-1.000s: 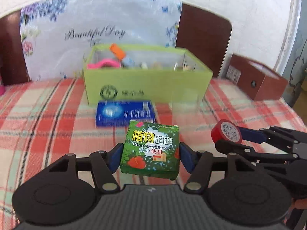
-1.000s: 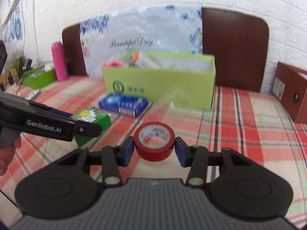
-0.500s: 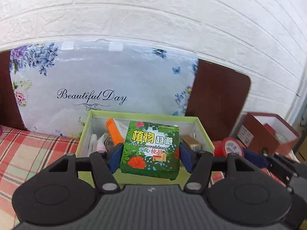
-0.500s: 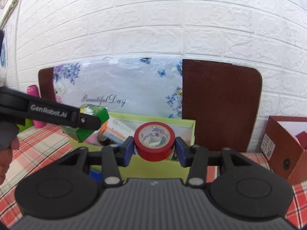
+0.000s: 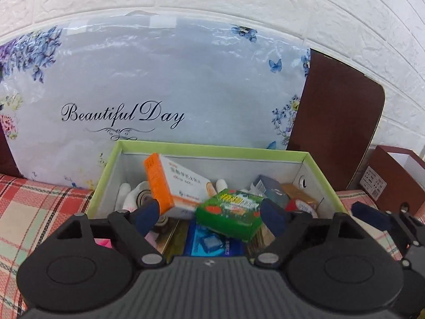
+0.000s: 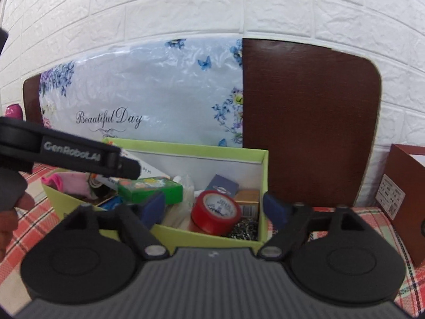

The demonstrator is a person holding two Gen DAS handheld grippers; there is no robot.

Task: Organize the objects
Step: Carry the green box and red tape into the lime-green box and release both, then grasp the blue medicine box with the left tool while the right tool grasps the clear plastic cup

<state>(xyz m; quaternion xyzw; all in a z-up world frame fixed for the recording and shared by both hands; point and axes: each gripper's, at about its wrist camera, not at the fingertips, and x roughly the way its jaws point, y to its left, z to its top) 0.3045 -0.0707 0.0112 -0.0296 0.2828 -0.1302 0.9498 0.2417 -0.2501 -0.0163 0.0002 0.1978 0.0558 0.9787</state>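
Over the light green box [image 5: 209, 147] we see both grippers with their jaws spread wide and gripping nothing; both pairs have just been opening. Between the jaws of the left gripper [image 5: 211, 214] the green carton [image 5: 231, 216] sits tilted, clear of both pads, on the items in the box. Just behind it leans an orange and white carton [image 5: 172, 183]; a blue packet [image 5: 209, 242] lies lower, partly under the green carton. In the right wrist view the red tape roll [image 6: 216, 211] rests tilted inside the box near its right end, between the jaws of the right gripper [image 6: 216, 210] yet touching neither pad. The green carton [image 6: 150, 192] lies left of the roll, well inside the box [image 6: 209, 238]. Pink cloth [image 6: 77, 184] shows at the box's left end. The box stands on a red checked surface [image 5: 32, 202] in front of a floral bag [image 5: 159, 85] printed "Beautiful Day". A brown box [image 6: 406, 199] stands apart on the right.
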